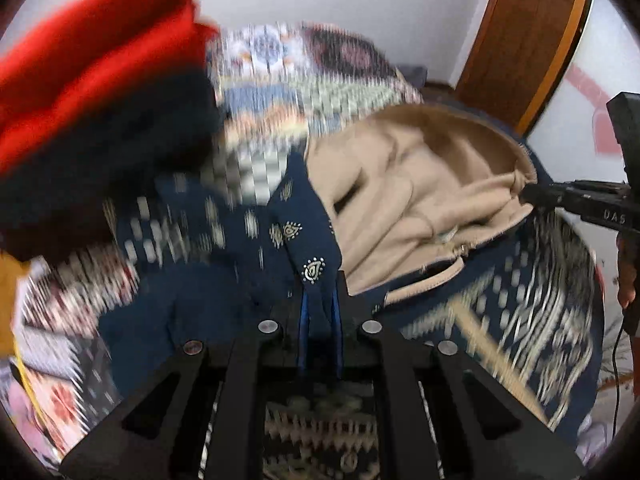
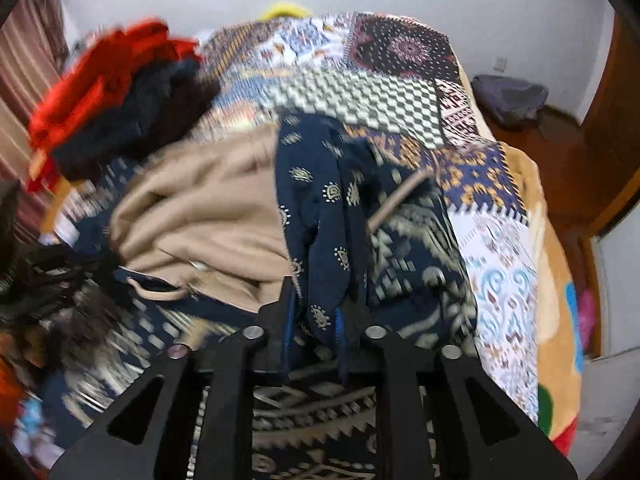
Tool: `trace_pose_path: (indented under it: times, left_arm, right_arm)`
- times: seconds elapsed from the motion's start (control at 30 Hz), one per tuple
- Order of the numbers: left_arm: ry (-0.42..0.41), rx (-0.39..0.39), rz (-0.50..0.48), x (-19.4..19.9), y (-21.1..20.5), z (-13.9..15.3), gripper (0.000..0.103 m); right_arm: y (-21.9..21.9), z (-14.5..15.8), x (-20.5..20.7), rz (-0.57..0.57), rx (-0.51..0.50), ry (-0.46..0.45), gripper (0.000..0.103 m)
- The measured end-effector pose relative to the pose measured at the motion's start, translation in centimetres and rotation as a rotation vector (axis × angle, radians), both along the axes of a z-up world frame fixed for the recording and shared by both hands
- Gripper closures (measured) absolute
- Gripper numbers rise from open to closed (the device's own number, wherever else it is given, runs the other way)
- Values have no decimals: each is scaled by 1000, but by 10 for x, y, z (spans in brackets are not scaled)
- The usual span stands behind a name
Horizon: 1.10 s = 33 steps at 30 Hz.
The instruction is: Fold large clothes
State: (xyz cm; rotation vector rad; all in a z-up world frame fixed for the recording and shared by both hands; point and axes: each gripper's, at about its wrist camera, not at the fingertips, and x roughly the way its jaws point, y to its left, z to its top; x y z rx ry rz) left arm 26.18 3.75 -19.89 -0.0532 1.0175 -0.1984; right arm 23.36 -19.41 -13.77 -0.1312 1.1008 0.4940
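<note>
Navy patterned hoodie [image 2: 328, 200] with beige lining lies crumpled in the middle of the bed [image 2: 400, 92], each of the left tongs [image 1: 320, 304] and right tongs [image 2: 316, 312] pinching its cloth, so I judge folding barely begun.

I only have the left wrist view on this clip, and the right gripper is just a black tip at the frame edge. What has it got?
Observer: Its own camera shows the right gripper shut on a fold of the navy patterned hoodie.
Operator: Anything past the bed on that side?
Observer: A dark bundle lies by the wall, beyond the bed's right edge.
Operator: And the far end?
Observer: Something yellow peeks over the patchwork quilt.
</note>
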Motion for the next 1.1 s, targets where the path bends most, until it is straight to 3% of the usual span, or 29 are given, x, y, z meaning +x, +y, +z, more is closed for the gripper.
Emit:
trace_pose_path:
  times: [0.03,0.17,0.3,0.5,0.77,1.1]
  left_arm:
    - [43,-8,-26,-2,-2,-10,90]
    - [44,24,-26,-8,-7,-17,81]
    - [-26,69,-29,-12,-10,5,54]
    - [-137,81,-9,0,-6,42,44]
    - [-116,43,18,50,1,40,44]
    - [22,-100,-7,106,0,-14,44]
  right_arm:
    - [2,-5,-2,4,-39,0,79]
    - [3,3,-8,11,-72,-16,69]
    - [2,27,-11,7,-90,-78,58]
    - [5,49,3,-16,-28,-118,52]
    - [32,41,38,3,-18,-102,52]
    - [45,-4,82,-24,-25,-26,52]
